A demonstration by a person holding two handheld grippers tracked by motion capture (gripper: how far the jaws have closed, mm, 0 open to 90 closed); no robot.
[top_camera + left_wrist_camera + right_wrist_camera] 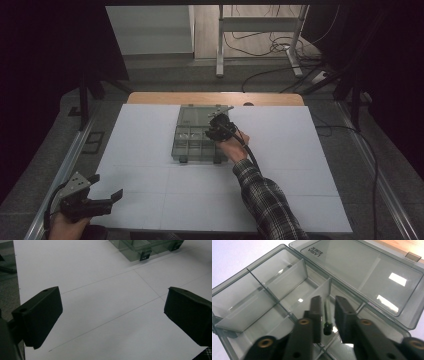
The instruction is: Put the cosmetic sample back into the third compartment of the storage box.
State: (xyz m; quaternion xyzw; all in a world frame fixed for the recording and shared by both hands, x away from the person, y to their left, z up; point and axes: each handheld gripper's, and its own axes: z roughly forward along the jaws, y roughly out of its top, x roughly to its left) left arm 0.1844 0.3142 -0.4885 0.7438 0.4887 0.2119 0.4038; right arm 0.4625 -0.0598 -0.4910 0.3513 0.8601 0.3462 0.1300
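Note:
A smoky clear organiser box [192,152] lies open on the white board, its lid [367,272] folded flat behind it. Dividers split the tray [277,301] into several compartments. My right gripper [220,128] hangs over the box's right side. In the right gripper view its jaws [328,300] stand a narrow gap apart. A thin clear pin with a green band and a black end [327,326] sits between them, with a sliver of space on each side. My left gripper [106,186] rests at the board's near left corner, its jaws [112,312] wide open and holding nothing.
The white board [280,165] covers most of the table, with a wooden strip [215,98] behind it. Metal rails run along both sides. Cables and a table frame lie on the floor beyond. The box's two front latches [145,255] face the person.

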